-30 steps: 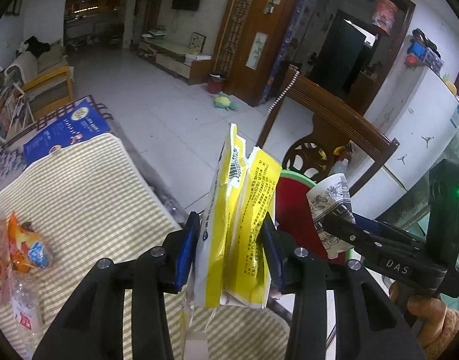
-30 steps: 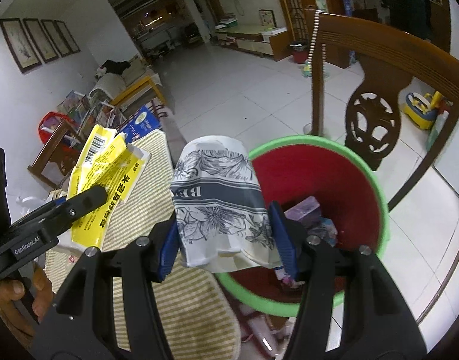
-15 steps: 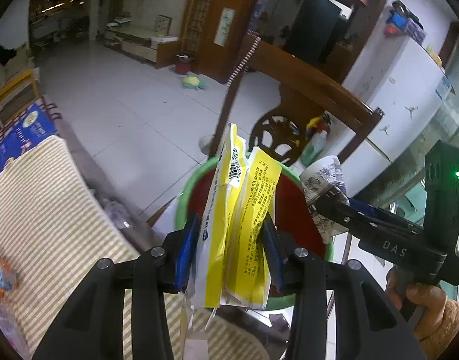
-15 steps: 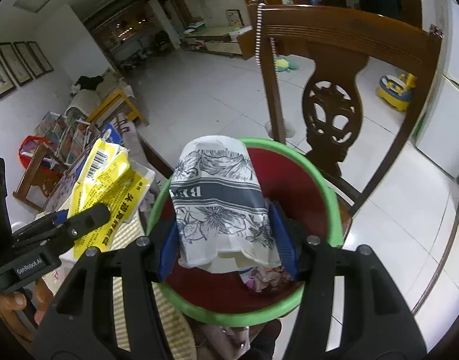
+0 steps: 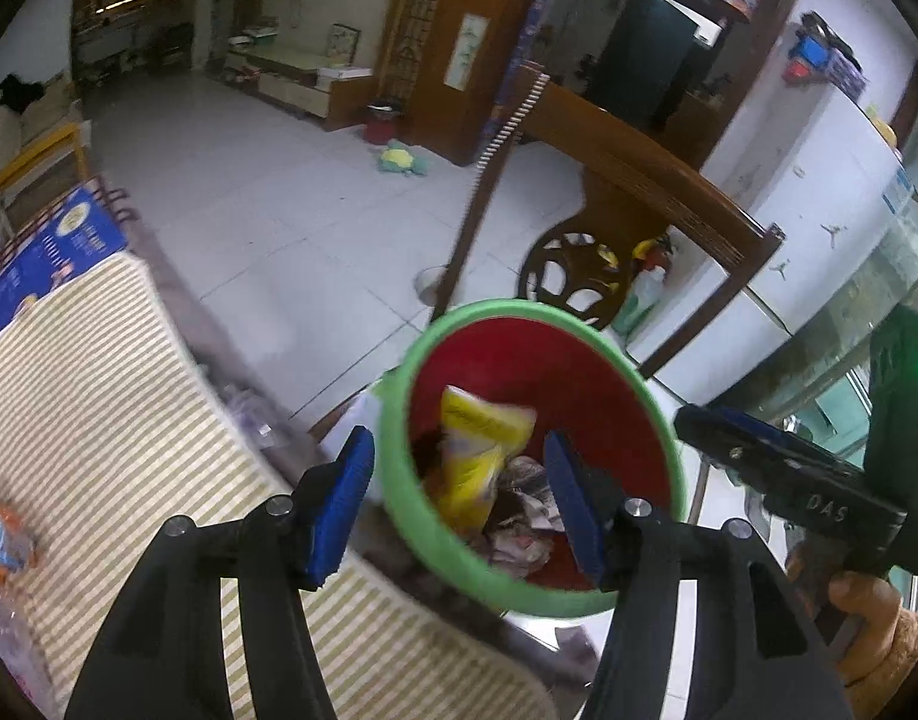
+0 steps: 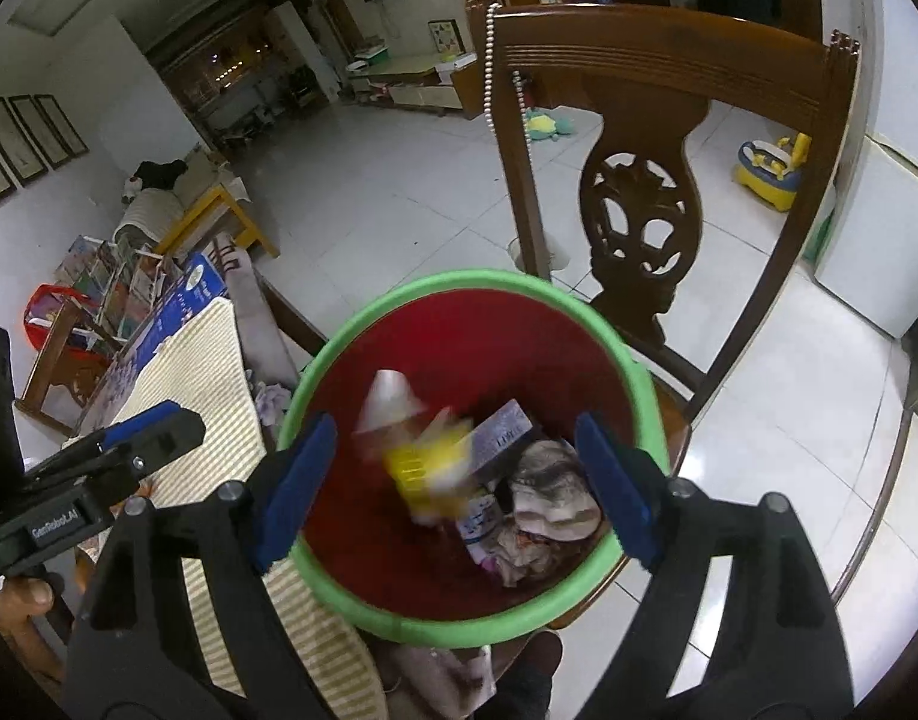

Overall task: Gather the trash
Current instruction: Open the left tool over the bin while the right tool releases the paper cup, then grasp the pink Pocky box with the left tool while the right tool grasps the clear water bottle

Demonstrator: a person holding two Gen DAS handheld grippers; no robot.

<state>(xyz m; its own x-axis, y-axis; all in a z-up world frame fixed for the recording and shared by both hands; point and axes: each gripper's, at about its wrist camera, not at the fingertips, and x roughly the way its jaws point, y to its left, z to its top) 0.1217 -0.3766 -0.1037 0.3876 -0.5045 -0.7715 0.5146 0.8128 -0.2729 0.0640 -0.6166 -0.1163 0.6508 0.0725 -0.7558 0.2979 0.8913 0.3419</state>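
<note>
A red bin with a green rim (image 5: 657, 414) (image 6: 642, 384) stands on a wooden chair beside the table. My left gripper (image 5: 456, 501) is open and empty above it. My right gripper (image 6: 456, 489) is also open and empty over the bin. The yellow wrapper (image 5: 480, 450) (image 6: 423, 468) lies in the bin, blurred by motion. The patterned paper cup (image 6: 390, 399) is blurred too, inside the bin. A small box (image 6: 501, 435) and crumpled paper (image 6: 549, 498) lie at the bottom. The right gripper shows in the left wrist view (image 5: 759, 450), and the left gripper in the right wrist view (image 6: 135, 432).
The striped tablecloth (image 5: 99, 396) covers the table left of the bin, with an orange snack packet (image 5: 3, 534) at its left edge. The carved chair back (image 6: 645, 180) rises behind the bin. A white fridge (image 5: 819, 228) stands at right.
Both grippers opened over the bin. The yellow wrapper dropped from the left gripper and the paper cup from the right; both are now inside the bin.
</note>
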